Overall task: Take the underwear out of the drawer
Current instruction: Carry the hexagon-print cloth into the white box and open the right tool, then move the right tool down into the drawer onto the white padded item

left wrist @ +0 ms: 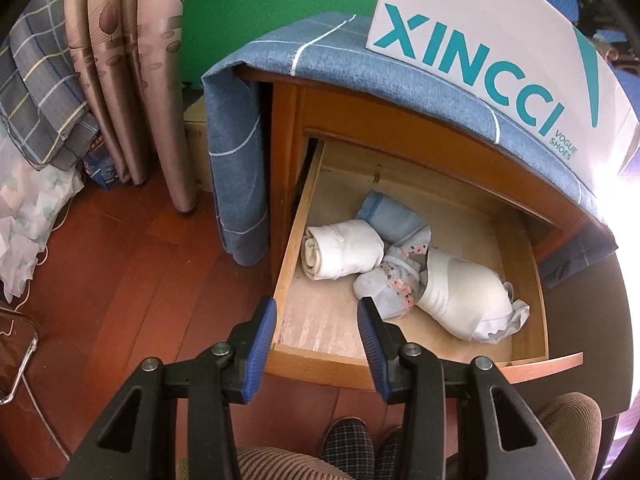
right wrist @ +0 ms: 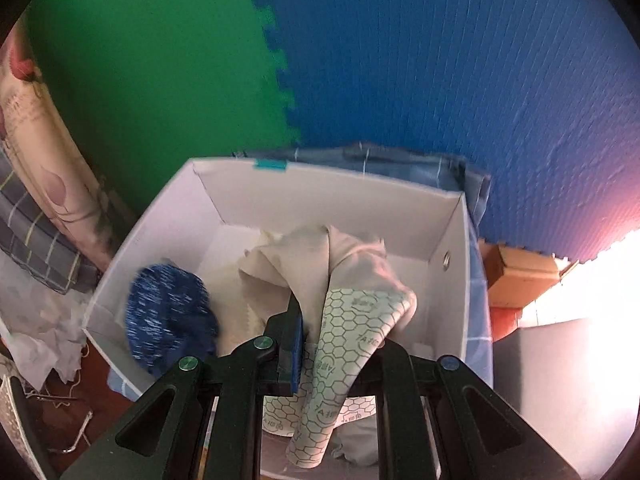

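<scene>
Beige underwear (right wrist: 356, 276) clamped in right tongs (right wrist: 340, 336).

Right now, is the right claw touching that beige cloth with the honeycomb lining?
Touching. The right wrist view shows the right gripper shut on the beige underwear, its fabric pinched between the jaws above the white shoebox.

Two black plastic grippers, each built of angular arms with triangular cut-outs and round silver pivot bolts. Ribbed blue pads on the fingers of the left gripper (left wrist: 317, 314); one blue pad visible on the right gripper (right wrist: 340, 332). Below, brown ribbed corduroy trousers (left wrist: 570, 428) and dark checked slippers (left wrist: 347, 446).
</scene>
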Available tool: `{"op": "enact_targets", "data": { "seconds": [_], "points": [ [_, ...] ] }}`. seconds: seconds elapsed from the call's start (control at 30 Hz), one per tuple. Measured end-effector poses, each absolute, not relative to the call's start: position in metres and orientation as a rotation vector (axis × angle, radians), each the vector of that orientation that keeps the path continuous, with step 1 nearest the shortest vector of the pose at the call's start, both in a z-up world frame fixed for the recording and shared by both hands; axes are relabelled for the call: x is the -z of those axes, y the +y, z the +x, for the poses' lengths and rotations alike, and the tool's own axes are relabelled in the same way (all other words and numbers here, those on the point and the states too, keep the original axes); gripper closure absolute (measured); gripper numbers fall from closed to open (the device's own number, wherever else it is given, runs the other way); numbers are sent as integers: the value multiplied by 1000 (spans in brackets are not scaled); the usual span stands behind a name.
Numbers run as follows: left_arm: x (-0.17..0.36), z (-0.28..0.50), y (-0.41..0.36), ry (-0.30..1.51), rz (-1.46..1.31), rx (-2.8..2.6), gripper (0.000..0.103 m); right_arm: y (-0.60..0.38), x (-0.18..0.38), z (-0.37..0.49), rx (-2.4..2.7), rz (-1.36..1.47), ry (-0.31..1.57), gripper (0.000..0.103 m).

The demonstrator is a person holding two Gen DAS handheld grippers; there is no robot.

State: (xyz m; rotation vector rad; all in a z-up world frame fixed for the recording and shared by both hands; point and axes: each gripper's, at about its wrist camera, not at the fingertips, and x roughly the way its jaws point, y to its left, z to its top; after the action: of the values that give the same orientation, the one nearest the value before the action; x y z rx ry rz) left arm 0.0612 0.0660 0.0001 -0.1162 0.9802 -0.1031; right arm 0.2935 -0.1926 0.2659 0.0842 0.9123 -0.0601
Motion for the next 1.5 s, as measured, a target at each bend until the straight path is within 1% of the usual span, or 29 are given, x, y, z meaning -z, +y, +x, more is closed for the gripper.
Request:
{"op": "enact_targets", "data": {
  "seconds": [0.2, 0.4, 0.5, 0.53, 0.57, 0.6, 0.63, 0.9, 1.1, 1.3, 1.43, 1.5],
  "points": [
    [1, 61, 67, 986, -118, 104, 60, -195, -233, 303, 53, 96, 991, 88],
    [2, 61, 67, 983, -122, 102, 60, -191, -222, 304, 37, 76, 1022, 84],
    [3, 61, 66, 983, -123, 101, 60, -192, -224, 300, 38, 100, 1015, 76],
    [3, 61, 67, 982, -122, 100, 60, -192, -225, 298, 39, 105, 1013, 67],
    [4, 62, 67, 983, -123, 99, 60, -193, -227, 296, 36, 114, 1011, 62],
    [4, 62, 67, 984, -124, 99, 60, -193, -229, 294, 33, 123, 1008, 53],
    [4, 62, 67, 984, -124, 99, 60, -192, -233, 290, 33, 123, 1001, 51],
    [4, 61, 67, 984, -123, 97, 60, -182, -271, 260, -15, 83, 918, 46],
    [3, 60, 69, 986, -129, 97, 60, -179, -293, 219, -77, 49, 880, 46],
    [3, 59, 71, 989, -139, 99, 60, -176, -292, 171, -132, 10, 865, 45],
    [2, 58, 74, 990, -160, 94, 60, -176, -275, 146, -167, -21, 900, 38],
    [2, 58, 75, 992, -165, 93, 60, -176, -261, 138, -181, -36, 934, 38]
  ]
}}
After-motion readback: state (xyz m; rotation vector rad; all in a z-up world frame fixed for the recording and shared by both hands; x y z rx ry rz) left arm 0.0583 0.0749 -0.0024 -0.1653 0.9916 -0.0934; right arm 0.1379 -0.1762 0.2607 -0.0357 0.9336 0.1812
